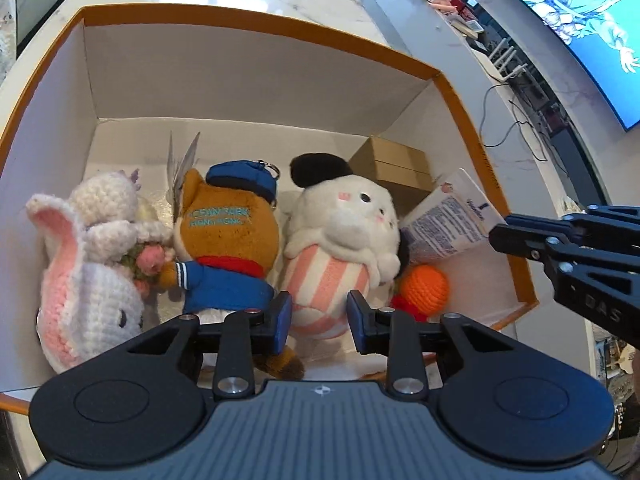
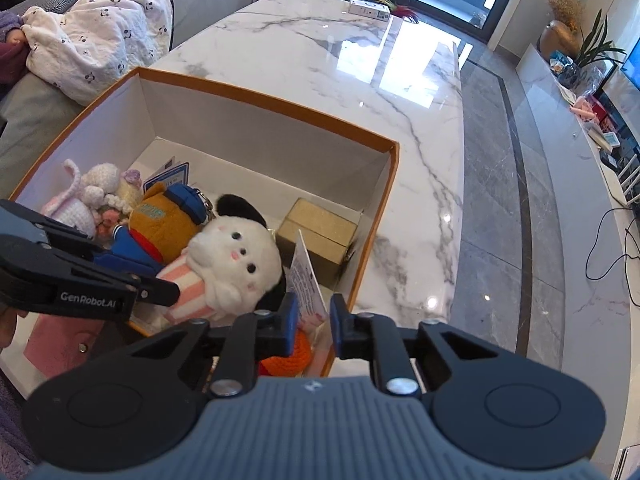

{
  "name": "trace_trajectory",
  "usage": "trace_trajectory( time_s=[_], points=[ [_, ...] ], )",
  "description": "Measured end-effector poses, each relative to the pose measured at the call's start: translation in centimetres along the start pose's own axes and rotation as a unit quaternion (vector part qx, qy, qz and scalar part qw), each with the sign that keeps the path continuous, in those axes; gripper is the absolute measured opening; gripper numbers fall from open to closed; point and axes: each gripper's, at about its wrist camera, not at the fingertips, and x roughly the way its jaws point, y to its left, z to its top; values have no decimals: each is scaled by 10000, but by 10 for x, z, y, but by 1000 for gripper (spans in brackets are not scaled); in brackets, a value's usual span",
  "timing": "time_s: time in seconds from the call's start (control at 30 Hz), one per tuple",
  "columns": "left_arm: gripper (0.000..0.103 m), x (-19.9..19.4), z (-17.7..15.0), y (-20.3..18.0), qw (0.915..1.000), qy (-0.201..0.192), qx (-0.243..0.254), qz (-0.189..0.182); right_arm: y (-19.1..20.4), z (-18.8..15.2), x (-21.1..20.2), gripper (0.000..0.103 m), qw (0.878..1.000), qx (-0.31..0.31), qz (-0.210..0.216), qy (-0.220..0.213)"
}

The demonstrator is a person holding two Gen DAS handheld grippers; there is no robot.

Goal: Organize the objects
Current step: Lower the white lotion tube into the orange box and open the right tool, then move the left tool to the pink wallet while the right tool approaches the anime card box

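An orange-rimmed white box [image 1: 256, 24] [image 2: 260, 94] on the marble table holds a crocheted pink-and-white bunny [image 1: 92, 260] [image 2: 86, 196], a brown bear in a blue outfit [image 1: 224, 232] [image 2: 164, 220], a white plush with a pink striped body [image 1: 340, 232] [image 2: 232, 260], an orange crocheted ball [image 1: 426, 288] [image 2: 298, 354], a white packet [image 1: 448, 220] [image 2: 306, 280] and a small brown carton [image 1: 394, 164] [image 2: 320, 232]. My left gripper [image 1: 319, 322] is open and empty above the striped plush's lower end. My right gripper [image 2: 314, 326] is open and empty above the packet at the box's near corner.
The marble table [image 2: 340, 52] stretches beyond the box. A sofa with a patterned blanket [image 2: 96, 40] lies to the left. A TV screen [image 1: 580, 20] and a cluttered white console [image 1: 480, 40] stand to the right. The right gripper's arm [image 1: 568, 252] shows at the box's right edge.
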Motion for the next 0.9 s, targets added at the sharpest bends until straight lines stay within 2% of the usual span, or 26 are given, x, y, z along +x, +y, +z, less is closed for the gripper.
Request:
trace_trajectory(
  time_s=[0.07, 0.13, 0.2, 0.3, 0.47, 0.57, 0.6, 0.63, 0.77, 0.9],
  points=[
    [30, -4, 1, 1, 9999, 15, 7, -132, -2, 0, 0, 2, 10000, 81, 25, 40],
    [30, -8, 1, 3, 9996, 44, -32, -273, -6, 1, -1, 1, 9995, 272, 147, 72],
    [29, -11, 0, 3, 9997, 2, -52, -243, -9, 1, -6, 1, 9987, 441, 249, 45],
    [29, -23, -4, 2, 9996, -226, 26, -160, -9, 1, -12, 3, 9986, 471, 217, -38],
    [29, -56, -16, -10, 9963, -707, 466, -133, -5, -5, -25, 5, 9977, 575, 305, -179],
    [29, -80, -25, -17, 9927, -967, 714, -95, 2, -11, -44, 17, 9962, 624, 354, -502],
    [29, -88, -28, -20, 9913, -1059, 785, -72, 5, -14, -53, 27, 9951, 645, 367, -648],
    [29, -95, -32, -22, 9898, -1144, 851, -45, 8, -17, -61, 32, 9940, 666, 373, -779],
    [29, -125, -52, -22, 9840, -1441, 1043, -36, 26, -37, -91, 35, 9874, 738, 419, -1332],
    [30, -142, -71, -14, 9821, -1545, 1073, 105, 47, -64, -104, 37, 9771, 1015, 493, -1803]
  ],
)
